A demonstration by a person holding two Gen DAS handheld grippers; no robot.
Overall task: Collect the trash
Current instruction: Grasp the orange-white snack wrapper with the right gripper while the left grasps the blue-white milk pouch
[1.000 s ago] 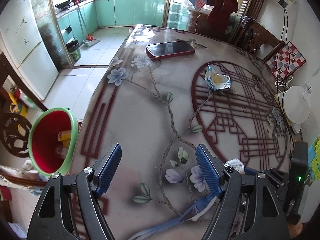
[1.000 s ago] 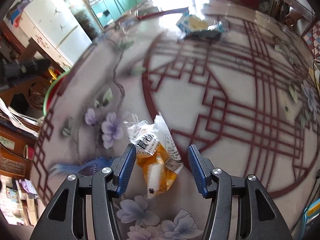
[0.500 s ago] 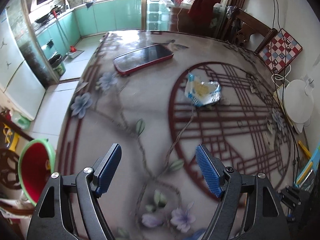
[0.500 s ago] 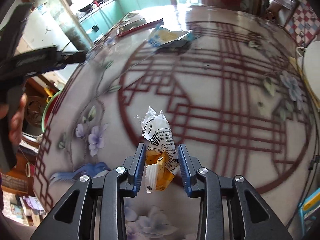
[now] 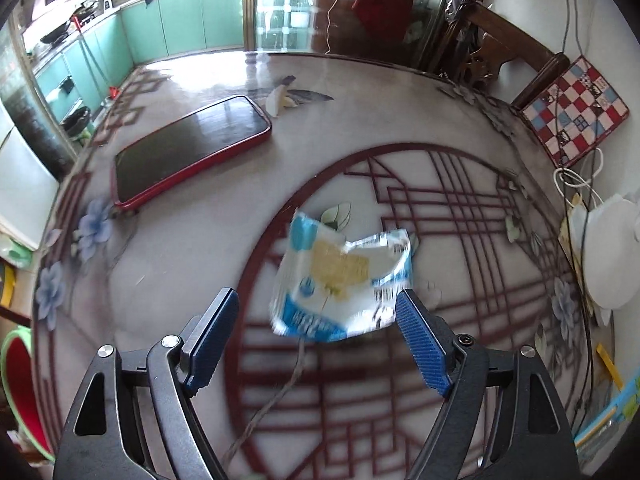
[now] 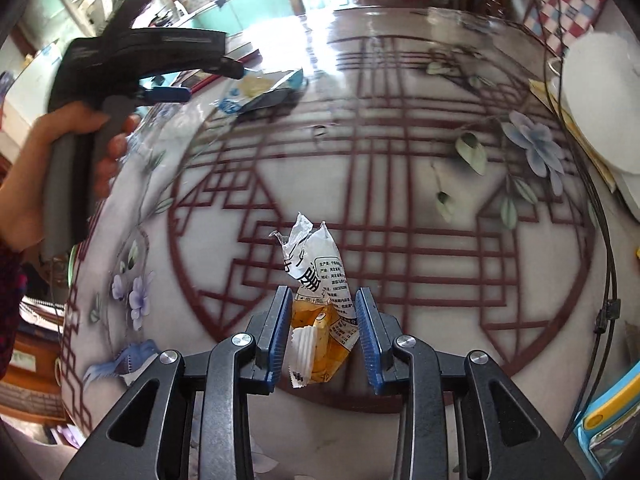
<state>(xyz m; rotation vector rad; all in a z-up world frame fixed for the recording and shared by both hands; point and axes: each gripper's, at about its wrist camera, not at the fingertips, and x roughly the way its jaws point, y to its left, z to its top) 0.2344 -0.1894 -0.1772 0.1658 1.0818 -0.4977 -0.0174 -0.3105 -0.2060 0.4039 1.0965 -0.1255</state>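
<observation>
Now floral table [image 5: 180, 264]: left tool [image 5: 316, 336] agape, right tool [image 6: 323, 330] clamps orange wrapper [image 6: 320, 304].

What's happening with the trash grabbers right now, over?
Left gripper open, closing in on blue-white wrapper. Right gripper shut on orange wrapper. Red phone sits off to the side, nothing blocking.

I see a glossy, smooth worktop [image 5: 200, 248] mirroring the light. The blue-white wrapper [image 5: 340, 276] looks like crinkled shiny plastic. My claw pads [image 6: 366, 332] look ribbed and matt.
</observation>
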